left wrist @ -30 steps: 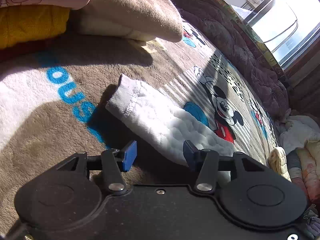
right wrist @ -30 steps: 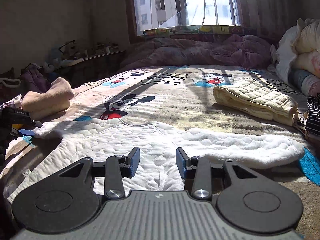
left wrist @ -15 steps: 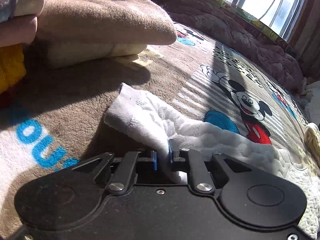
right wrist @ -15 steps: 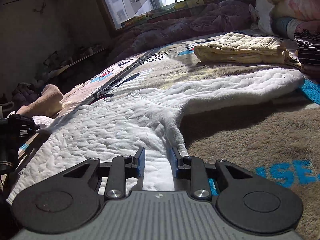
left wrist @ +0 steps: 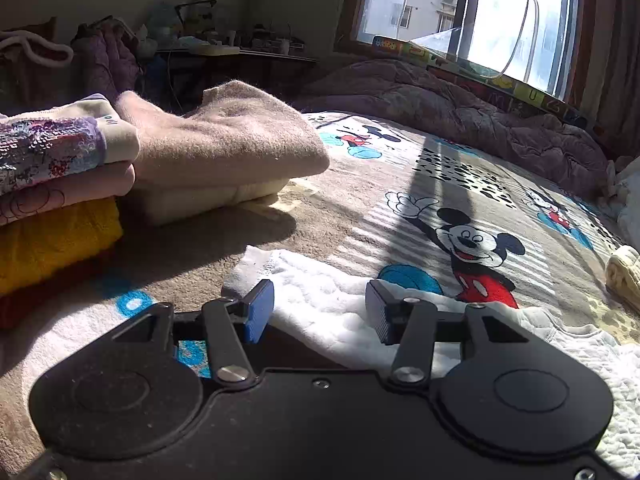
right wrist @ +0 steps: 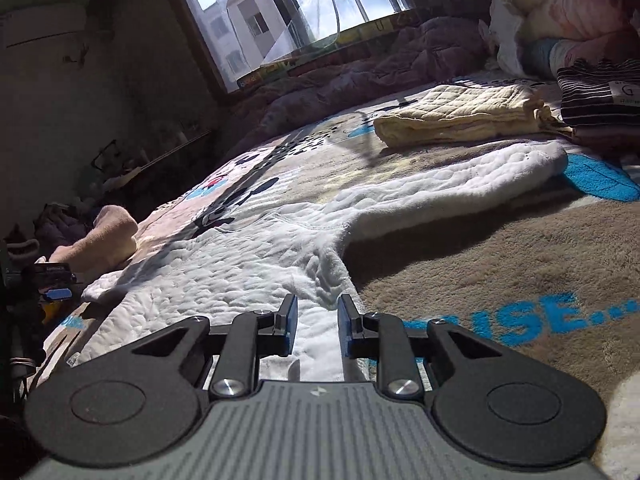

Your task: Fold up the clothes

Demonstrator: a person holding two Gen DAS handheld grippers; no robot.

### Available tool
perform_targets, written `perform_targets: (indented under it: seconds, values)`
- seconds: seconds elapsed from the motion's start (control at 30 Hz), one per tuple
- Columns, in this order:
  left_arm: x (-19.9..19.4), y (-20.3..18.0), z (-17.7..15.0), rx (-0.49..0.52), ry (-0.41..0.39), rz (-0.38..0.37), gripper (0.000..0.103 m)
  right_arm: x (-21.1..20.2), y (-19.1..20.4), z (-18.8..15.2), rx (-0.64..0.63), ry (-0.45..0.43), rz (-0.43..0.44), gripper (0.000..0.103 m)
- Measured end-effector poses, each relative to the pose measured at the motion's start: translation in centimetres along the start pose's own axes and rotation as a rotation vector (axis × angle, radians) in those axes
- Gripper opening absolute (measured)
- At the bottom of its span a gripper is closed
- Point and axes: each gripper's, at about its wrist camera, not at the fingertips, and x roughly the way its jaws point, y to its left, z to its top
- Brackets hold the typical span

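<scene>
A white quilted garment (right wrist: 240, 264) lies spread on the Mickey Mouse blanket (left wrist: 400, 184). In the left wrist view its left sleeve (left wrist: 320, 280) lies flat, cuff to the left. My left gripper (left wrist: 316, 312) hovers just over that sleeve; its jaws are opening and the pads touch nothing. In the right wrist view my right gripper (right wrist: 318, 326) sits low at the garment's right side edge, below the armpit, narrowed on the bunched fabric between its pads. The right sleeve (right wrist: 460, 184) stretches away to the right. The left gripper's blue pad (right wrist: 56, 292) shows at the far left.
A stack of folded clothes stands at the left: a beige sweater (left wrist: 224, 144) and a yellow piece (left wrist: 52, 240). A folded cream quilted garment (right wrist: 456, 116) and dark striped folded clothes (right wrist: 600, 96) lie at the right. A purple quilt (left wrist: 460, 108) lines the window side.
The left gripper pinched the sleeve half a second ago, then let go, opened and rose. The right gripper sank to the garment's side edge and narrowed its jaws around the fabric.
</scene>
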Motion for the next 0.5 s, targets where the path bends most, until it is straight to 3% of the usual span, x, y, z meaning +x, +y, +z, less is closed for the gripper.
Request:
perform_targets:
  seconds: [0.1,0.2,0.27,0.3,0.37,0.43,0.5]
  values:
    - [-1.2,-3.7,-1.0,0.035,0.061,-0.275,0.046,0.0,-0.2,1.3,0.017,-0.025,-0.007,0.024]
    - [-1.1,-7.3,-2.8,0.126,0.118,-0.421,0.044,1.5,-2.1,3.5,0.151,-0.033,-0.058,0.024]
    - [-0.6,-8.8,-3.7,0.173,0.146,-0.43,0.043,2.9,-4.7,4.9,0.328,-0.006,-0.138,0.031]
    - [-0.3,-9.5,-4.2,0.194,0.159,-0.435,0.043,3.5,-6.5,4.9,0.456,-0.014,-0.129,0.041]
    - [0.2,-9.8,-4.7,0.198,0.179,-0.445,0.043,4.8,-10.3,5.0,0.712,-0.033,-0.106,0.044]
    - [0.7,-10.0,-4.8,0.207,0.185,-0.448,0.043,5.6,-12.4,5.3,0.779,-0.083,-0.131,0.055]
    - [1.4,-9.6,-4.9,0.201,0.202,-0.447,0.043,6.8,-14.0,6.0,0.789,-0.106,-0.16,0.052]
